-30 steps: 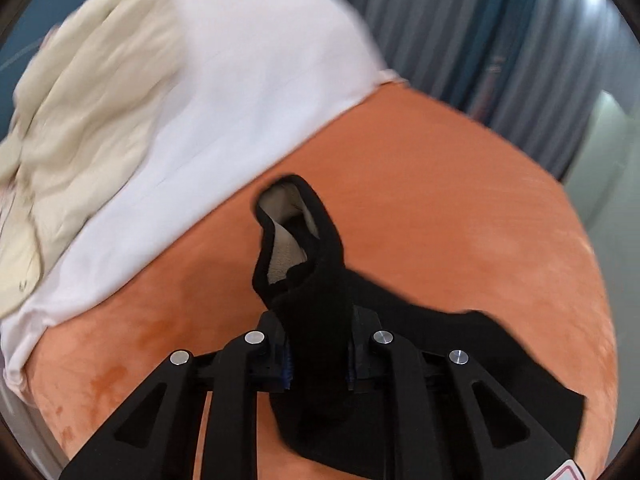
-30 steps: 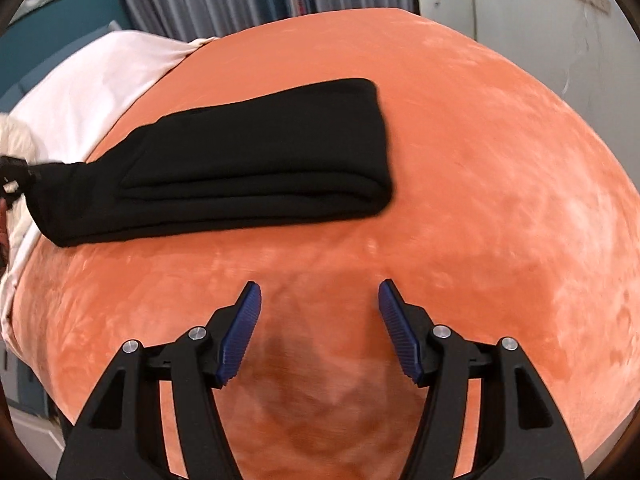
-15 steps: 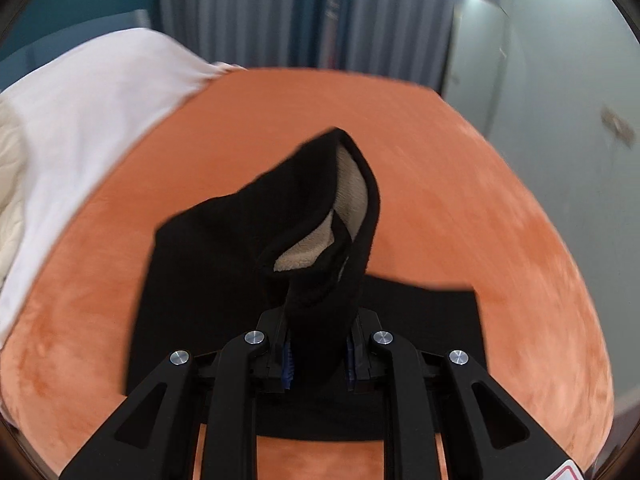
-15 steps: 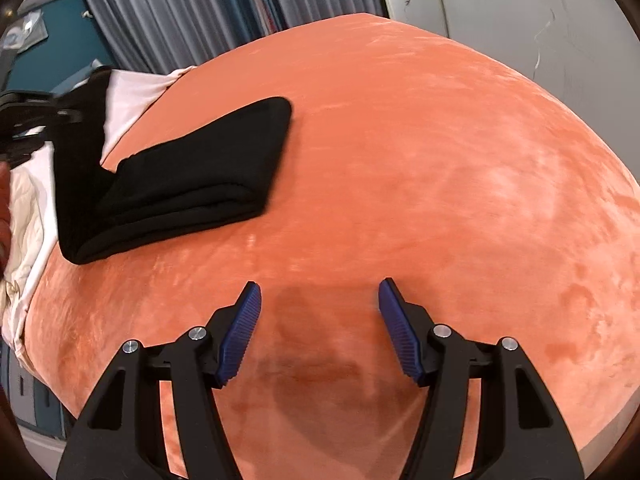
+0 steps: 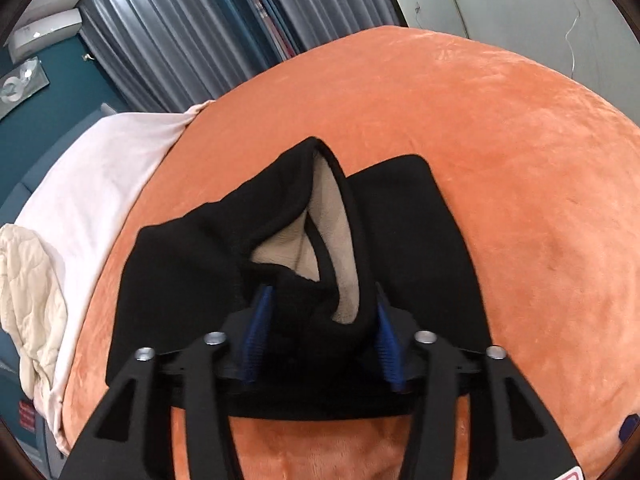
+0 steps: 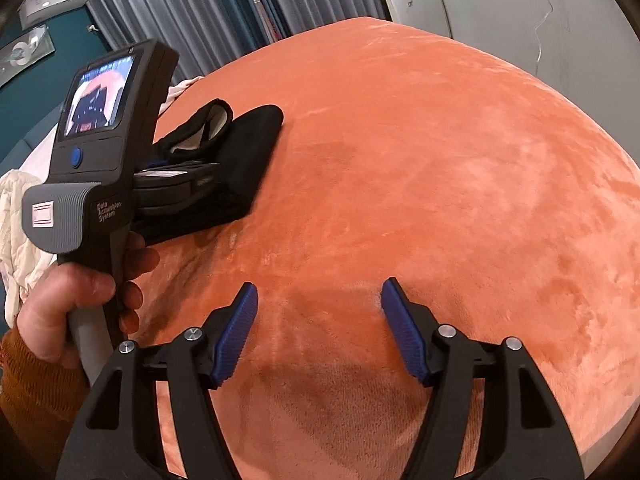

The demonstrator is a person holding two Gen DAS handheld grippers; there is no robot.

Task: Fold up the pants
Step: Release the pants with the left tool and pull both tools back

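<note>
The black pants point(image 5: 416, 240) with a beige fleece lining point(image 5: 324, 216) lie folded on the orange bedspread point(image 5: 520, 152). My left gripper point(image 5: 320, 320) has its jaws apart, with the pants' end bunched loosely between the blue pads point(image 5: 256, 332) over the folded stack. In the right wrist view the pants point(image 6: 252, 148) lie at the left under the left gripper's body point(image 6: 104, 140). My right gripper point(image 6: 320, 320) is open and empty, low over bare bedspread to the right of the pants.
A white sheet point(image 5: 96, 184) and a cream quilted cloth point(image 5: 28, 292) lie at the bed's left side. Grey curtains point(image 5: 200, 32) and a white wall point(image 5: 520, 0) stand behind. The person's hand point(image 6: 72, 296) holds the left gripper's handle.
My left gripper carried the pants' end over onto the folded stack and its jaws have opened. My right gripper moved right, away from the pants, and stayed open.
</note>
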